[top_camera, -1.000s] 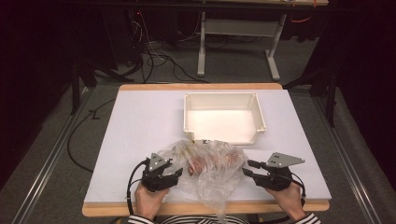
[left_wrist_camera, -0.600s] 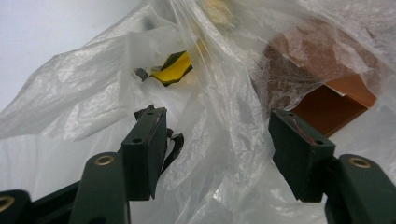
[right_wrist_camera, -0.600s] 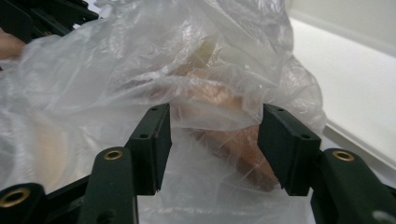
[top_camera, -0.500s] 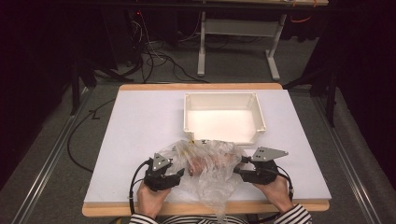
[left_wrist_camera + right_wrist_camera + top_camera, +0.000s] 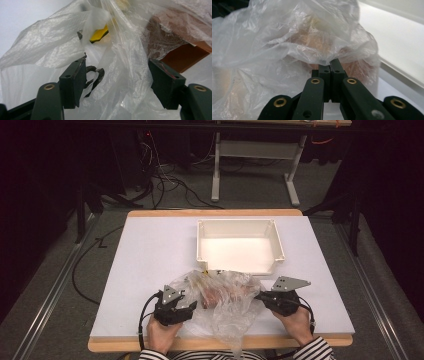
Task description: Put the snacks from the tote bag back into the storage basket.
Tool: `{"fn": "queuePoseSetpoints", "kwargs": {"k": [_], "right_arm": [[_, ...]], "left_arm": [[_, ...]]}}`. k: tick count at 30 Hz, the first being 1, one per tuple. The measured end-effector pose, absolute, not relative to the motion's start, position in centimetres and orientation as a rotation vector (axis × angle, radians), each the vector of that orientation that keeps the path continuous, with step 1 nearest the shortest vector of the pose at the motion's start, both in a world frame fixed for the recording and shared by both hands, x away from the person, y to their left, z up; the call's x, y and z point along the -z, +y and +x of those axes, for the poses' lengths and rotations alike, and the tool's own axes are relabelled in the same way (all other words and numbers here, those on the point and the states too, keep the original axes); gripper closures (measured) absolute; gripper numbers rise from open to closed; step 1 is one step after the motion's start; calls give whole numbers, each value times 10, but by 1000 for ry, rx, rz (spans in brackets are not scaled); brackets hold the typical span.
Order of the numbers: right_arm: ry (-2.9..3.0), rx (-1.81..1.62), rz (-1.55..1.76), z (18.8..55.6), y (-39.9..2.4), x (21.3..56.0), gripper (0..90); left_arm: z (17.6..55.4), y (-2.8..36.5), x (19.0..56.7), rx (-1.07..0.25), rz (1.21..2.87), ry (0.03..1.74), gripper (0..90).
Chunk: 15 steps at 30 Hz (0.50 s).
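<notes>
A crumpled clear plastic bag (image 5: 225, 292) lies at the near middle of the white table (image 5: 150, 255). It holds a reddish-brown block (image 5: 180, 53), a yellow piece (image 5: 98, 33) and a black curled item (image 5: 94, 75). My left gripper (image 5: 192, 302) is at the bag's left side, open, with loose bag film (image 5: 120, 75) hanging between its jaws. My right gripper (image 5: 257, 296) is at the bag's right side, shut on a fold of the bag's film (image 5: 329, 61). The reddish contents (image 5: 312, 40) show blurred through the plastic beyond that pinch.
An empty white tray (image 5: 239, 222) stands just behind the bag, its pale wall (image 5: 402, 37) to the right of my right gripper. Bare table lies left of the tray. Cables (image 5: 80, 270) and dark table legs are on the floor around.
My right gripper has moved left to the bag's right edge and is shut on its film. The left gripper has stayed at the bag's left side.
</notes>
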State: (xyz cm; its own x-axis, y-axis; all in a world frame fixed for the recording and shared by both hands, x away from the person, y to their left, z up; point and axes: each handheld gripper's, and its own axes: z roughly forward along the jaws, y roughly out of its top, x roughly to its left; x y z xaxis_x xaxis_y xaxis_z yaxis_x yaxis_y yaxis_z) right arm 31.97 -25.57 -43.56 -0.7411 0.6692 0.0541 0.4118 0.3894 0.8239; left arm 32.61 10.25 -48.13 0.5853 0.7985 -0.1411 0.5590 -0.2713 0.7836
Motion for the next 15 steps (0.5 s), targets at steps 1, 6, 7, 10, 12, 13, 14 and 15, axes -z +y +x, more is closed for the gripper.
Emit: {"fn": "queuePoseSetpoints", "kwargs": {"k": [1,6,7,10,12,13,14,15], "right_arm": [[2345,-1273,976,321,-262,435,900],[2315,-1263,1024,324,-274,436,900],[2299,-1256,1056,326,-280,436,900],[2282,-1248,1081,329,-285,438,900],[2266,-1227,1131,332,-291,441,900],[2259,-1218,1155,335,-296,444,900],[2251,-1202,1192,338,-301,448,900],[2251,-1187,1218,339,-303,451,900]], "left_arm": [[326,103,482,-357,1965,1085,329],[326,102,484,-362,1973,1083,328],[327,102,484,-366,1977,1084,327],[327,101,486,-366,1980,1085,327],[327,102,488,-360,1980,1087,327],[326,102,489,-364,1969,1088,327],[326,103,489,-362,1968,1088,329],[326,103,489,-362,1967,1088,328]]}}
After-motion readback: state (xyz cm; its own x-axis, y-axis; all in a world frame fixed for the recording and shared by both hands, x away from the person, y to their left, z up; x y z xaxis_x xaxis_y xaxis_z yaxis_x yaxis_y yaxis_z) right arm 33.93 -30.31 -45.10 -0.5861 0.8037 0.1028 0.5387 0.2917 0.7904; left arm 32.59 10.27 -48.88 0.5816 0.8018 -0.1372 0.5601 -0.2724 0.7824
